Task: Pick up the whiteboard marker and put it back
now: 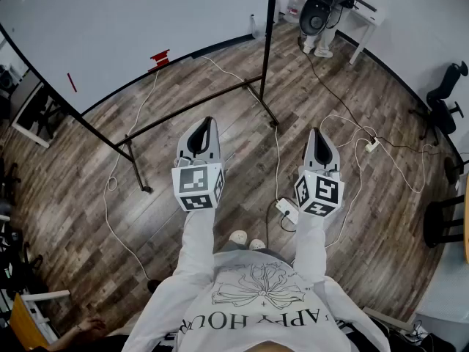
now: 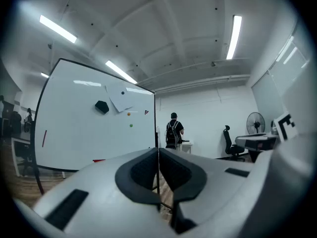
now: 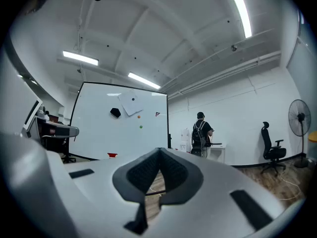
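Sticking upright on whiteboard [image 1: 110, 28]: slim red marker [image 1: 71, 82]. Left gripper [image 1: 210, 121], right gripper [image 1: 316, 131] closed, empty.

Brown wood-plank floor [image 1: 73, 189]; white power strip [image 1: 286, 210]; black swivel office chair [image 3: 267, 135]; grey pedestal fan [image 3: 298, 118]; standing person with black backpack [image 3: 200, 133].
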Demonstrator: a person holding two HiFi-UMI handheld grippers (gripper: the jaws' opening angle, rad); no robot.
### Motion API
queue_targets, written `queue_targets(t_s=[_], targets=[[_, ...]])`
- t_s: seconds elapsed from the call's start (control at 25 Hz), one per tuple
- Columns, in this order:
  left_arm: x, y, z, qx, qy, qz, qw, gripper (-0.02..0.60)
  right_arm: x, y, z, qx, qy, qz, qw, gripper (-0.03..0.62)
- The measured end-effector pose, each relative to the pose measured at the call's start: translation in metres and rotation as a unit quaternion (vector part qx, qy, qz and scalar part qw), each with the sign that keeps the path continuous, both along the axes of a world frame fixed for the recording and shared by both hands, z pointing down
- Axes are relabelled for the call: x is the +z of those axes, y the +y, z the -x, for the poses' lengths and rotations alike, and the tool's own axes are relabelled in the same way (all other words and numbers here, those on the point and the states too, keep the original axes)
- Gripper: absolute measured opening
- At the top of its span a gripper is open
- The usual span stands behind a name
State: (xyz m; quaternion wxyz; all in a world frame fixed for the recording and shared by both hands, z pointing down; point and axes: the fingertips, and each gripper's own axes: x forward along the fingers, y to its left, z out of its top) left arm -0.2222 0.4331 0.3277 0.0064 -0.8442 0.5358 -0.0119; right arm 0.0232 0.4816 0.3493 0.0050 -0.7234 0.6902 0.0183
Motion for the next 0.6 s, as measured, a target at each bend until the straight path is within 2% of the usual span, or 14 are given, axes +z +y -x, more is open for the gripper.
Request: queue_targets(t_s=[0.6], targets=[[0.008, -0.037, 0.014, 0.004, 0.005, 0.007, 1.0000, 0.008, 0.005, -0.034, 0.018, -0.001, -0.012, -0.002, 1.000, 0.003]])
